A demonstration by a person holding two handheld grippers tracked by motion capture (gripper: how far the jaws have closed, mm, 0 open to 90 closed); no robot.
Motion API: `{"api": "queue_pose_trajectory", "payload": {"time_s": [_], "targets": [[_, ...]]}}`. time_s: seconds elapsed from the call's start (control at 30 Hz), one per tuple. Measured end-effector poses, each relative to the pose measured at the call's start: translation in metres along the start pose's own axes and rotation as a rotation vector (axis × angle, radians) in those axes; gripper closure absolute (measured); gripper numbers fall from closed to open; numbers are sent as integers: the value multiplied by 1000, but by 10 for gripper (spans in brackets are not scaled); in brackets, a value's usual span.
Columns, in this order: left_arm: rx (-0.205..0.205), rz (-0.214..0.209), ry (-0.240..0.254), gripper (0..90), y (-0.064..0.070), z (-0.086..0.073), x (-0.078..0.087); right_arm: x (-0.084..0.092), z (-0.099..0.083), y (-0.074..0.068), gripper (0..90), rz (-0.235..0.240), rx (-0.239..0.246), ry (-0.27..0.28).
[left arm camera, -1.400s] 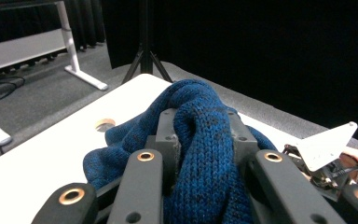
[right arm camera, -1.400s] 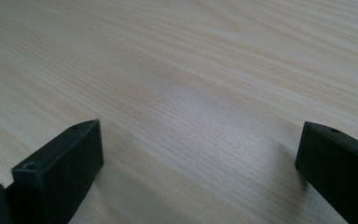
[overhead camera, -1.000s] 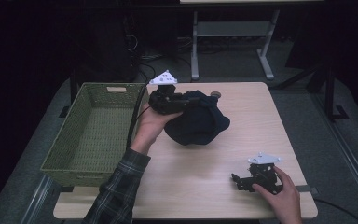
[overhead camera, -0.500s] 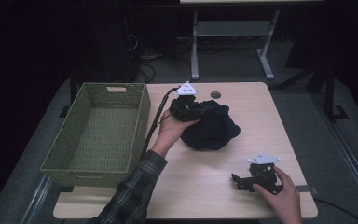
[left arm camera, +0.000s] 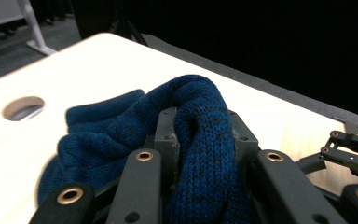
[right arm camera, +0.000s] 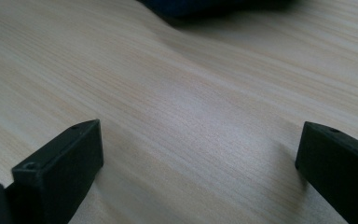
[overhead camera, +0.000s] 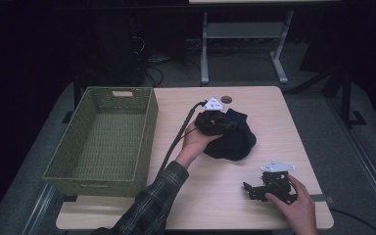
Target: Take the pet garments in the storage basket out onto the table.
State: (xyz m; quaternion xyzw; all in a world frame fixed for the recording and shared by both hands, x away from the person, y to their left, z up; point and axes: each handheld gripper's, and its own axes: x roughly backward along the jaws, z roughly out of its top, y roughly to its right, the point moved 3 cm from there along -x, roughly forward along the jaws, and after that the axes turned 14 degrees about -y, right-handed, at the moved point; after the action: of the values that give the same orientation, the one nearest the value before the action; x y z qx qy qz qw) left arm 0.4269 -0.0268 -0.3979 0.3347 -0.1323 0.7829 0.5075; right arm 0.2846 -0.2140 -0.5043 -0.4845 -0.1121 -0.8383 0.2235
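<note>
Knit: dark blue knitted cloth (overhead camera: pixel 232 139), bunched in a heap on the bench (overhead camera: pixel 225 205), toward the far middle, right of the basket.
Knit, close up: in the left gripper view a thick ribbed fold (left arm camera: pixel 200 154) rises between the black jaws and is pinched there; the rest of the cloth spreads behind and to the left on the wood.
Left tool: (overhead camera: pixel 214 122) sits on the near-left edge of the heap, jaws closed on the fold, grey three-cornered plate on top, cable trailing back toward the basket side.
Left hand: (overhead camera: pixel 196 142) wraps the tool from below; plaid sleeve comes in from the bottom edge.
Right tool: (overhead camera: pixel 267 187) rests low on the bench near the front right corner, well apart from the knit; jaws stand wide with bare wood between them, nothing held.
Right hand: (overhead camera: pixel 296 205) grips the tool from behind.
Basket: green woven basket (overhead camera: pixel 103 139) on the left part of the bench, long side just beside the left forearm.
Bench hole: round hole (overhead camera: pixel 226 99) near the far edge, just beyond the knit.
</note>
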Motion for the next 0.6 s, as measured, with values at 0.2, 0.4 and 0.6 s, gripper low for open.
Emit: {"api": "queue_pose_trajectory", "payload": {"time_s": [0.2, 0.4, 0.6], "targets": [[-1, -17, -48, 680, 3, -8, -20, 0, 0, 0, 5, 1, -4, -3], [11, -10, -65, 497, 2, -9, -19, 0, 0, 0, 5, 1, -3, -3], [11, -12, -80, 320, 3, -10, -12, 0, 0, 0, 5, 1, -3, -3]]}}
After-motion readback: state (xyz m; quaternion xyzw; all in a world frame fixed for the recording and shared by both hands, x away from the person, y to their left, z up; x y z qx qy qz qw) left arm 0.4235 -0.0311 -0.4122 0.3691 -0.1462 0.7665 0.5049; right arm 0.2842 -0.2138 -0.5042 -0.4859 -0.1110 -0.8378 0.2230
